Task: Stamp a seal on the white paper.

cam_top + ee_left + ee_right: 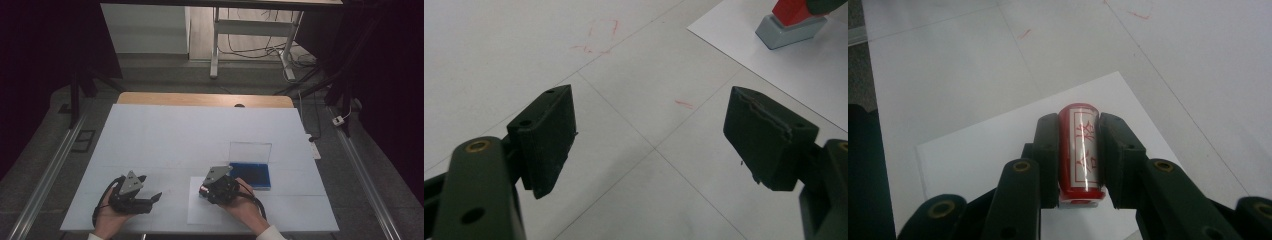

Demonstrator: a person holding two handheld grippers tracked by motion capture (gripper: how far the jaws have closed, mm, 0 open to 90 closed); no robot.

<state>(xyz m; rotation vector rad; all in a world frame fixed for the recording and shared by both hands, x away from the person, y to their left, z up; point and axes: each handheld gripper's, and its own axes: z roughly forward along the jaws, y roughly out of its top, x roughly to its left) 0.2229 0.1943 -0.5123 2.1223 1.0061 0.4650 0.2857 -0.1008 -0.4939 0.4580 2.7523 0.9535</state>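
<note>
A red stamp with a white label and red characters sits between the jaws of my right gripper, which is shut on it. The stamp is held over a white sheet of paper. In the high view the right gripper is at the sheet's upper edge, near the table's front. The left gripper view shows the stamp's red body and grey base on the sheet, at the top right. My left gripper stands open over the bare white table with nothing between its jaws. In the high view it lies at the front left.
A blue ink pad box with its clear lid standing up is just right of and behind the right gripper. The white table cover carries faint red marks. A table leg frame and cables lie on the floor beyond.
</note>
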